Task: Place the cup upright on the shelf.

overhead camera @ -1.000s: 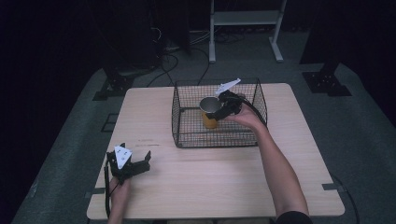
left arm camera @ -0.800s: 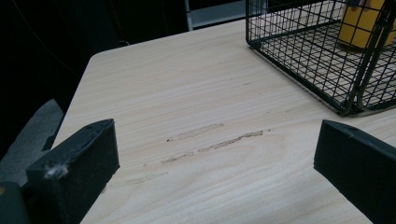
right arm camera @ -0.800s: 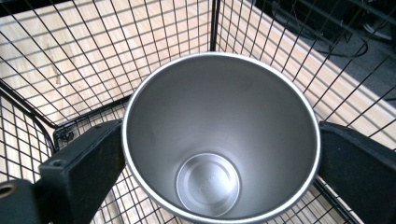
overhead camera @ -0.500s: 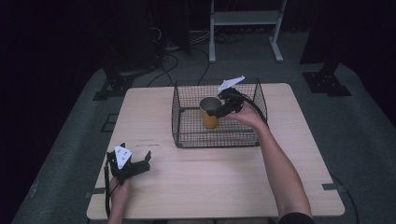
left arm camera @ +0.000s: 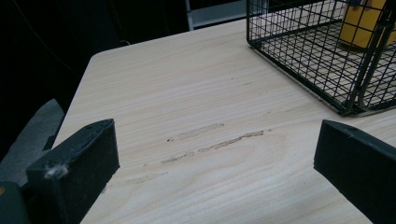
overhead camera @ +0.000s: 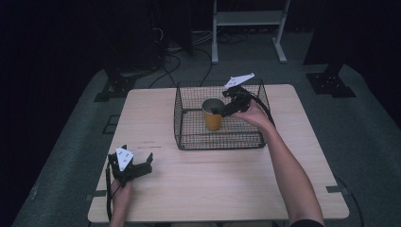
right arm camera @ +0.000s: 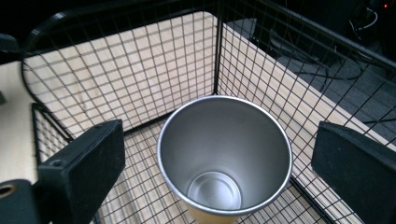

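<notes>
**Releasing the cup inside the wire basket**

Standing upright on the floor of the wire basket (overhead camera: 220, 142), the yellow cup (overhead camera: 213, 119) sits a little toward the basket's left wall, and the basket itself occupies the far middle of the tabletop (overhead camera: 302, 179). The right gripper (overhead camera: 226, 109) hangs over the cup's rim from the right, and its own view looks straight down into the cup's (right arm camera: 225, 154) silver inside, with both jaws spread wide on either side of the rim and touching nothing. That reads as a deliberate let-go: the cup rests on its own base, so the jaws can lift clear without tipping it.

The left gripper (overhead camera: 134, 166) rests near the tabletop's near-left corner, jaws wide and empty, well apart from the basket, out of the working hand's way.

Compared with a second ago, the cup sits lower and more upright in the basket, and the right gripper has drawn slightly back; the left gripper has not shifted.
</notes>
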Motion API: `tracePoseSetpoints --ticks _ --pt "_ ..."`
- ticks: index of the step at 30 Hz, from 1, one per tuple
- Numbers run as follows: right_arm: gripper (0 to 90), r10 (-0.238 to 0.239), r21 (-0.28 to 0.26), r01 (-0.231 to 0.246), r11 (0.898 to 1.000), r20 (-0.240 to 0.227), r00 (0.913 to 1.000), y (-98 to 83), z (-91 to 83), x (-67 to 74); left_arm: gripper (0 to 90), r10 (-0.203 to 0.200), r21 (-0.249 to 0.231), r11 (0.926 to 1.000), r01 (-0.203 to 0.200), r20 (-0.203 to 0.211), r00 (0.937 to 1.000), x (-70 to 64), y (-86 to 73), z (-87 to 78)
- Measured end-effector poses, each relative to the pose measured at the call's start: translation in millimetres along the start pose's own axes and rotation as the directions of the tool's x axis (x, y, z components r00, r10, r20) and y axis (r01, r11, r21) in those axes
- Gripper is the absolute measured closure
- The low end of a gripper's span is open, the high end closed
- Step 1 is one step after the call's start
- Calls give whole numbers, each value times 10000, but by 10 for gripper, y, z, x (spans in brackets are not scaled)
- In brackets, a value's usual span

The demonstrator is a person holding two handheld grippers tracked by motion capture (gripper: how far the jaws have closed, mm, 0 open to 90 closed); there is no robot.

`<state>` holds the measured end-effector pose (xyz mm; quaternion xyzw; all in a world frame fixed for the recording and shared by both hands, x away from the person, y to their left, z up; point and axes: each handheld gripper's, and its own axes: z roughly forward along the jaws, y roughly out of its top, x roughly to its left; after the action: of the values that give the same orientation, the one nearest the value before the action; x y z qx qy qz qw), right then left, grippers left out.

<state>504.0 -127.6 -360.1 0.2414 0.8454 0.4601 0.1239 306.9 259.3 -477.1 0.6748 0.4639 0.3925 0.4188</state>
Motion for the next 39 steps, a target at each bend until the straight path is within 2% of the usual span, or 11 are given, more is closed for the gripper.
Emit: tracePoseSetpoints --ticks 9,11,19,22,30,33,35,38,39 --pt "26 83 -236 -87 9997 -152 9999 38 -190 74 0 107 2 9999 -107 -2 9999 -8 1 1" --pt "26 265 -443 -278 9986 -307 9992 16 -254 87 0 109 -3 9999 -109 -7 9999 -8 0 -2" --pt "26 320 -282 -327 9991 -256 9992 -53 -371 109 0 102 -14 9999 -102 -6 9999 -7 0 -2" --pt "27 479 -401 -490 9980 -285 9984 -84 -436 108 0 74 -18 10000 -74 -8 10000 -6 0 0" --pt "28 467 -429 -478 9979 -266 9986 -145 -567 154 0 117 8 9999 -117 -12 9999 -9 0 -2" --pt "28 560 -299 -574 9979 -453 9974 -159 -631 172 0 126 4 9999 -126 -8 9999 -11 0 -1" --pt "103 460 -428 -477 9979 -384 9982 -178 -686 205 0 133 6 9999 -133 -12 9999 -10 0 -2" --pt "113 379 -485 -401 9980 -461 9982 -215 -722 219 0 136 7 9999 -136 -14 9999 -9 0 -2" --pt "125 507 -489 -529 9974 -447 9977 -246 -737 221 0 136 5 9999 -136 -14 9999 -9 0 -1"
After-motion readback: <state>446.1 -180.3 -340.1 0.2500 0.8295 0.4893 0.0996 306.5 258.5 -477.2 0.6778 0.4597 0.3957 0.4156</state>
